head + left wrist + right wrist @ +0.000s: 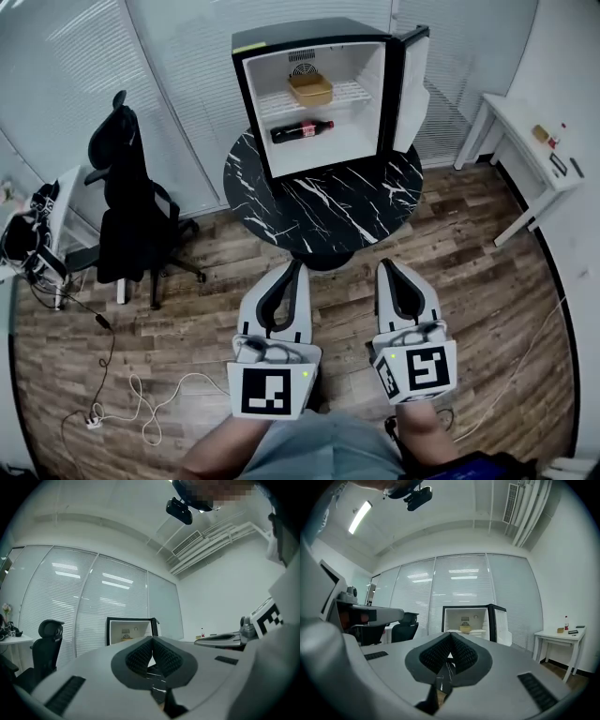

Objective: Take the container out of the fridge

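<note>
Pale grey grippers (298,265) (382,265), black-patterned marker cubes (272,392)

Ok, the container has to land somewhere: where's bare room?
The marble table is bare in front of the open mini fridge, out to the near rim. Inside, the wire shelf is free either side of the container; the cola bottle crowds the lower floor.
</note>
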Motion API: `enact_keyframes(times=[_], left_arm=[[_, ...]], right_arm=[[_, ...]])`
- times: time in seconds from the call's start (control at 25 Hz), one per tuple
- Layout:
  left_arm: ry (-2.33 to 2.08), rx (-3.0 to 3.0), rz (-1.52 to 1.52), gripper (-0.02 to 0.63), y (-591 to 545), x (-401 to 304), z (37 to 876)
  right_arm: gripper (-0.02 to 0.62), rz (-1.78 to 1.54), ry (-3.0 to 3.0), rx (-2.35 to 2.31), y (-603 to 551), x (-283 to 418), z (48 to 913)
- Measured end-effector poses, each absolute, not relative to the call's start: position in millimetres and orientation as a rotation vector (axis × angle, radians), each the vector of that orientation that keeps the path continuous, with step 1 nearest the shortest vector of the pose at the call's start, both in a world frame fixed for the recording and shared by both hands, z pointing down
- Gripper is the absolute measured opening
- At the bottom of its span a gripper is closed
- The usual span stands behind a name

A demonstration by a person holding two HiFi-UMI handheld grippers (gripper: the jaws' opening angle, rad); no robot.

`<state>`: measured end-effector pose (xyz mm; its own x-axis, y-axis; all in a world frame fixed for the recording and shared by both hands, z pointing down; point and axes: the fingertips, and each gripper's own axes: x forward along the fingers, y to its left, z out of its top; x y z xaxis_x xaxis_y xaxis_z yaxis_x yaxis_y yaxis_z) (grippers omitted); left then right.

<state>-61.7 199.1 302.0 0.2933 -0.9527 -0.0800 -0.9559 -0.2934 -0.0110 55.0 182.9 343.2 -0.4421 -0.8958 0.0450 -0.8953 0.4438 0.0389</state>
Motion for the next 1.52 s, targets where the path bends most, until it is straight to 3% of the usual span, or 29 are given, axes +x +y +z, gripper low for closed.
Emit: enact_keyframes(times=[0.44, 1.0, 1.52], left_arm=[[1.715, -2.496, 0.134, 0.014, 115, -89, 284], [1.695, -2.555, 0.055, 0.014, 53, -69, 315], [1.815, -2.483, -0.031, 0.014, -69, -40, 333]], right_arm=[[0.014, -0.120, -2.607, 1.728, 106, 27, 313], [0.014, -0.061, -2.592, 1.790, 46, 48, 330], [0.014, 0.032, -2.661, 1.707, -86, 86, 347]])
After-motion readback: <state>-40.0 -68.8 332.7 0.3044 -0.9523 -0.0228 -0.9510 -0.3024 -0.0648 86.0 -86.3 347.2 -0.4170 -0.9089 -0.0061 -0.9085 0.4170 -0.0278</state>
